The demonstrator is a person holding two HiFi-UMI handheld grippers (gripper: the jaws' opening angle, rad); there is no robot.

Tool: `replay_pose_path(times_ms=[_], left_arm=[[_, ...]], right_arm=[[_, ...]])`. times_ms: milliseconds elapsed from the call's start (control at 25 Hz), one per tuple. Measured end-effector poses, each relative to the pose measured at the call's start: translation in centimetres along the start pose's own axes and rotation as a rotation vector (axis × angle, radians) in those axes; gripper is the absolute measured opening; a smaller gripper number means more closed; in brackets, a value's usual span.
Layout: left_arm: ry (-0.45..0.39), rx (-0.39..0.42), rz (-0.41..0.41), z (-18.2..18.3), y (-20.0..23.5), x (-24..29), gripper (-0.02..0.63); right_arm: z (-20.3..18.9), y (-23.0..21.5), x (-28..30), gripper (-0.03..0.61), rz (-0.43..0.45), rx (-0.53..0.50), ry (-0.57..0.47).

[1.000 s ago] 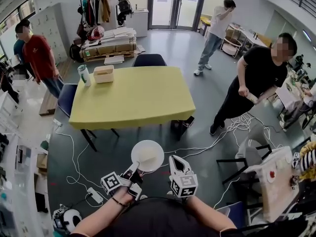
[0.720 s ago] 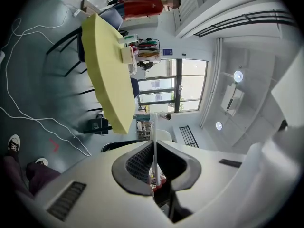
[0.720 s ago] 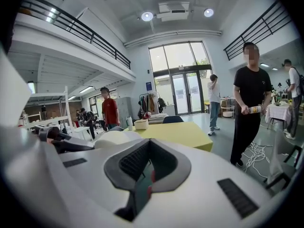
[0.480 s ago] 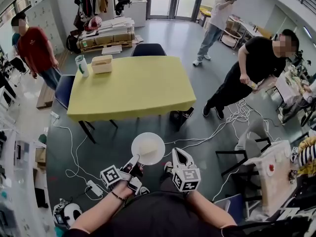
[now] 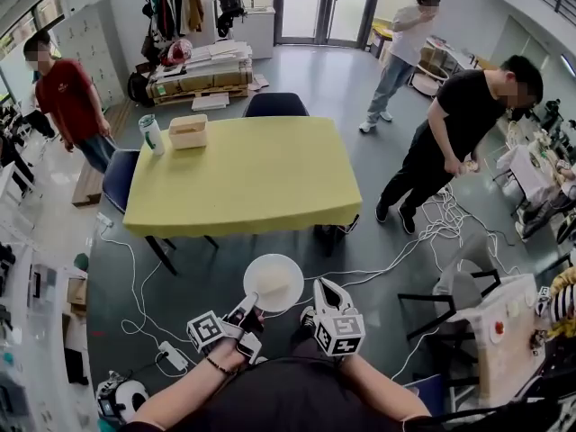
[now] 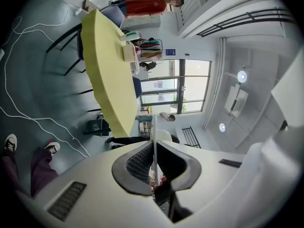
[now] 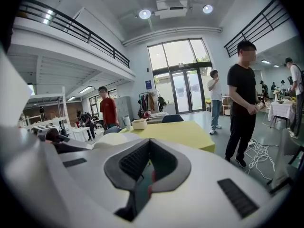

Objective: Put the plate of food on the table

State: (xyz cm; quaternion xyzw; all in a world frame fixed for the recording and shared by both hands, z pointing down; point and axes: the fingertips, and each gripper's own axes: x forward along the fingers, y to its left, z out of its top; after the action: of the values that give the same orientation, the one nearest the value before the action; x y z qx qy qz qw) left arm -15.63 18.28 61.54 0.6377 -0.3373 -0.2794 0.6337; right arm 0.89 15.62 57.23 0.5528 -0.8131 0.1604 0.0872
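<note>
While the white plate of food was pinched by its rim between the nearly closed jaws of the left gripper, it had not yet been set down. The yellow table was seen well ahead of those jaws. The right gripper was seen closed, nothing between its jaws.
</note>
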Motion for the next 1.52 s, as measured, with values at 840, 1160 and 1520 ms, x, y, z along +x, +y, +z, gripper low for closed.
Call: replay_pose_path(times_ms=[840, 1160, 1520], left_arm=[[-0.082, -0.024, -0.019, 3.7, -2.2, 18.4, 0.023], [-0.147, -0.03, -0.008, 4.6, -2.6, 23.7, 0.023], [-0.191, -0.02, -0.01, 5.3, -2.9, 26.7, 0.023]], right_arm=[[6.4, -13.3, 12.6, 0.012, 0.081, 0.006, 0.028], [8.3, -17.8, 16.2, 0.012, 0.141, -0.017, 0.05], [9.3, -19.9, 19.2, 0.012, 0.19, -0.022, 0.053]])
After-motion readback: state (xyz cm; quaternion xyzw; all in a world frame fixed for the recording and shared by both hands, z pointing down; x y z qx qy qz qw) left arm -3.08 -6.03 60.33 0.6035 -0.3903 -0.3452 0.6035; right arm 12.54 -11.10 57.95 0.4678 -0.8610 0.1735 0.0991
